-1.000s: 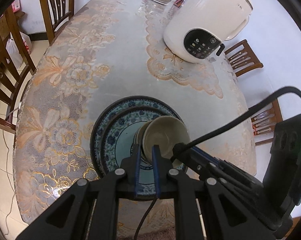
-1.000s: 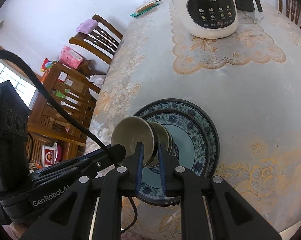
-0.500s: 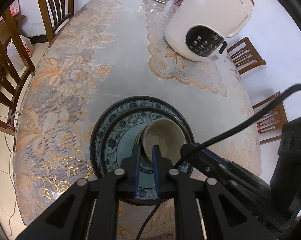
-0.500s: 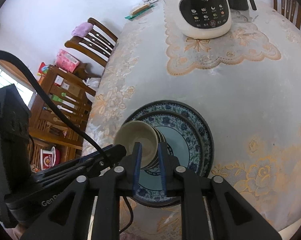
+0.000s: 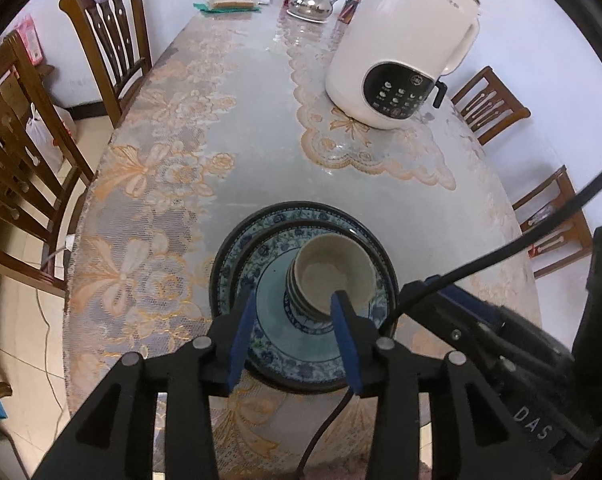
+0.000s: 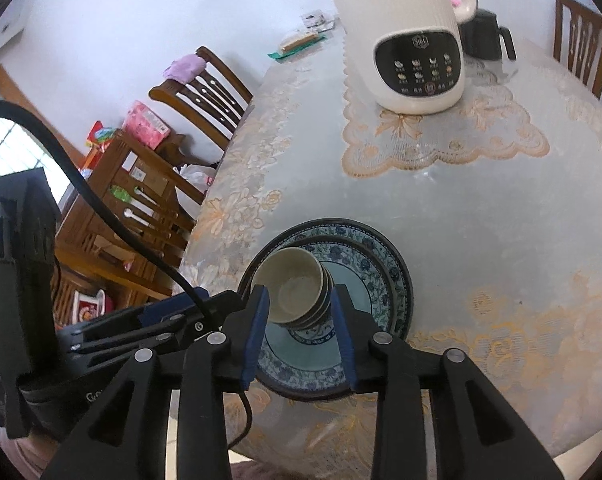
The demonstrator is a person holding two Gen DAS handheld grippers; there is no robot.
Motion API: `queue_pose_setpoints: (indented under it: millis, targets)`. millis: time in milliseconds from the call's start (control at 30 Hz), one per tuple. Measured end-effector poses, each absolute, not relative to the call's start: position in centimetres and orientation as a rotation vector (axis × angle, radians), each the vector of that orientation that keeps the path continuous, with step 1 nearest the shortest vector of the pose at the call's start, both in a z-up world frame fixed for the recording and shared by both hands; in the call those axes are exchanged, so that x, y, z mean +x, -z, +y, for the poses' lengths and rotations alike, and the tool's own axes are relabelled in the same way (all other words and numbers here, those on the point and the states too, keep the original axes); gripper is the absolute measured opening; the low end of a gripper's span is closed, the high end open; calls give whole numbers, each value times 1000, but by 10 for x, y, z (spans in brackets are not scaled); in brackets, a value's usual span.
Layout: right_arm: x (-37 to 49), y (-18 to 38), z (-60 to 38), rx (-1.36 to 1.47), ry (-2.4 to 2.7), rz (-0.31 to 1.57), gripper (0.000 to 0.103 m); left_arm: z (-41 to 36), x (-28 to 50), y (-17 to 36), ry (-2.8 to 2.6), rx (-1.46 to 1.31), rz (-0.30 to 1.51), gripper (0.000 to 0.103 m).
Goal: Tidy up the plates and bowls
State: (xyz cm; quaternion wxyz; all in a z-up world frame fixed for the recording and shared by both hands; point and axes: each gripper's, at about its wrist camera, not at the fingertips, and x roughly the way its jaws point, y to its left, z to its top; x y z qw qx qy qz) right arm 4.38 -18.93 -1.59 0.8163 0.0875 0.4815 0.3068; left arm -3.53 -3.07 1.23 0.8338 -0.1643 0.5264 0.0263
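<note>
A stack of beige bowls with blue-patterned outsides sits in the middle of two stacked blue floral plates near the table's front edge. The bowls and plates also show in the right wrist view. My left gripper is open, its blue-padded fingers spread just above and in front of the bowls, holding nothing. My right gripper is open too, its fingers either side of the bowl stack, empty.
A large white electric cooker stands on a lace mat at the back right. A kettle, pencils and packets lie at the far end. Wooden chairs ring the table. A black jug is behind the cooker.
Both grippers were shut on the rim of the top bowl; they have opened and let it go. The bowl now rests nested in the stack on the plates.
</note>
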Motion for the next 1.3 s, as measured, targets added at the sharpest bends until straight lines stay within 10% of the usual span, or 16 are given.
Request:
queue_pose_setpoints:
  millis: [600, 1300]
  targets:
    - [-1, 19, -203, 61, -595, 1007, 53, -40, -76, -11, -76, -249, 1118, 65]
    - [-3, 55, -199, 40, -537, 1143, 56, -42, -78, 37, -86, -265, 1247, 66]
